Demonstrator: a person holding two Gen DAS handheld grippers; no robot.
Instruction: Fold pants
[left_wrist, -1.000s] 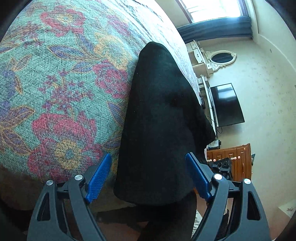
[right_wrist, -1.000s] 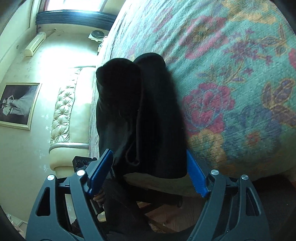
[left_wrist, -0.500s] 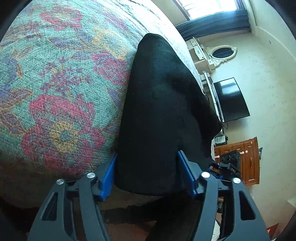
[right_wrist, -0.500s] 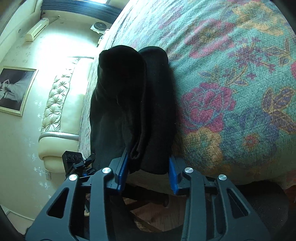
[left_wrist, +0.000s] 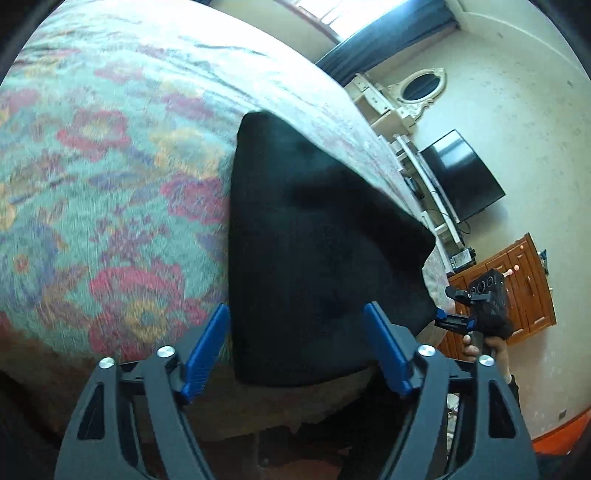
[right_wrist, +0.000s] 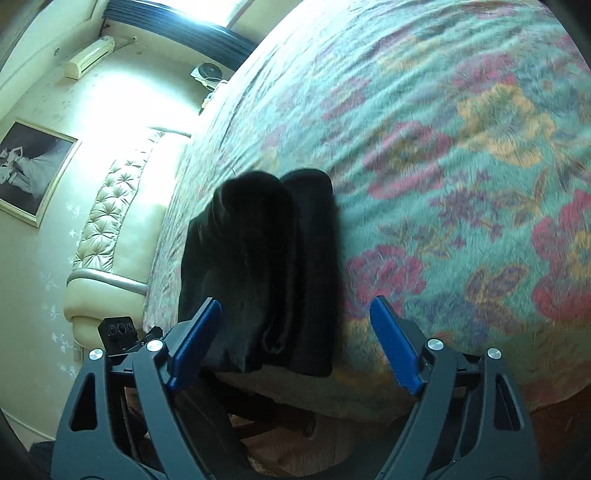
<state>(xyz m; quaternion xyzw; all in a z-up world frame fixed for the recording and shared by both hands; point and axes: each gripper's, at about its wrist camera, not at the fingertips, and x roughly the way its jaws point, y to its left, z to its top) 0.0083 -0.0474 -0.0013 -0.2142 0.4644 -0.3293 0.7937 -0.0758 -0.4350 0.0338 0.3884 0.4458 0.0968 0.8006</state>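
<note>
Black pants (left_wrist: 317, 251) lie folded lengthwise on the floral bedspread (left_wrist: 110, 184), their near end at the bed's front edge. My left gripper (left_wrist: 295, 350) is open, its blue pads either side of that near end and not gripping it. In the right wrist view the pants (right_wrist: 266, 266) show as stacked layers with a fold line down the middle. My right gripper (right_wrist: 295, 343) is open and empty just in front of their near end. The right gripper also shows in the left wrist view (left_wrist: 480, 314), beyond the pants' right corner.
The bedspread (right_wrist: 461, 184) covers the whole bed. A padded headboard (right_wrist: 110, 236) stands left in the right wrist view. A TV (left_wrist: 461, 177), a white mirror shelf (left_wrist: 406, 96) and a wooden cabinet (left_wrist: 517, 288) line the wall. Floor lies below the bed edge.
Both grippers had closed around the pants' near end half a second ago; now both are open wide and pulled back. The pants stay on the bed.
</note>
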